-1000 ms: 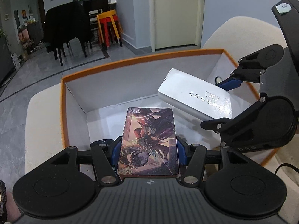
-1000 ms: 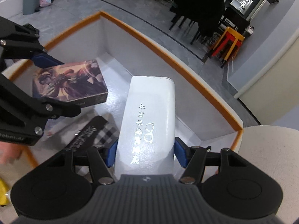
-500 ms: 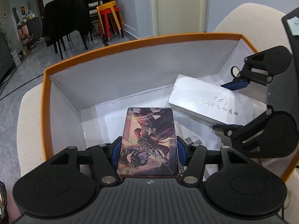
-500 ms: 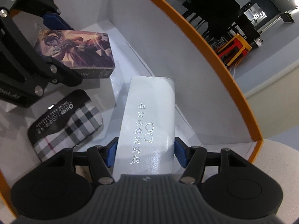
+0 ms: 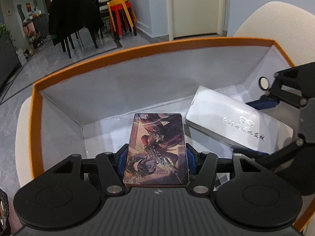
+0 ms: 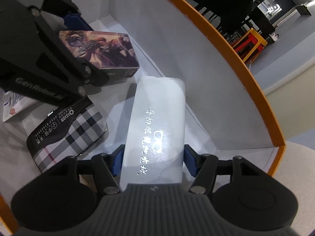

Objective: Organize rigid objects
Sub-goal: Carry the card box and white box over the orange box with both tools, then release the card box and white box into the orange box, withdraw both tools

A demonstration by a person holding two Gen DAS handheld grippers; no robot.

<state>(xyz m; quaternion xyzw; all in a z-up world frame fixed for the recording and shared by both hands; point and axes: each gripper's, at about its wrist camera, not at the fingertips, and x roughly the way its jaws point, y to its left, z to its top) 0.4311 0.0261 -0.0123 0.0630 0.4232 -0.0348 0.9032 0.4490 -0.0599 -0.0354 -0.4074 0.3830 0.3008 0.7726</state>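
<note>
**A:** What does your left wrist camera give you?

**B:** Your left gripper [image 5: 156, 158] has its blue pads pinching the long sides of the illustrated card box [image 5: 156, 149], which points away from you into the orange-rimmed box [image 5: 94, 63]. The card box hangs over the white floor of that box, toward its near left part. To the right, your right gripper [image 5: 273, 125] reaches in from the side, clamped on the white glasses case [image 5: 236, 122]; the case lies slanted, its far end just beside the card box's far right corner. I cannot tell whether they touch. Past the rim you can see a cream cushion [image 5: 271, 23], black chairs [image 5: 72, 19] and red and yellow stools [image 5: 122, 13].

**A:** And your right wrist camera?

**B:** Your right gripper [image 6: 154, 161] grips the white glasses case [image 6: 157, 125] across its width, blue pads against both long sides. The case points toward the far wall of the orange-rimmed box [image 6: 246, 68], its silver lettering facing up. Left of it, on the box floor, lies a plaid case [image 6: 69, 135] with a black printed flap. Beyond that, your left gripper [image 6: 82, 53] comes in from the upper left holding the illustrated card box [image 6: 98, 49] above the floor. A small white carton [image 6: 13, 106] shows at the left edge, partly hidden under the left gripper.
</note>
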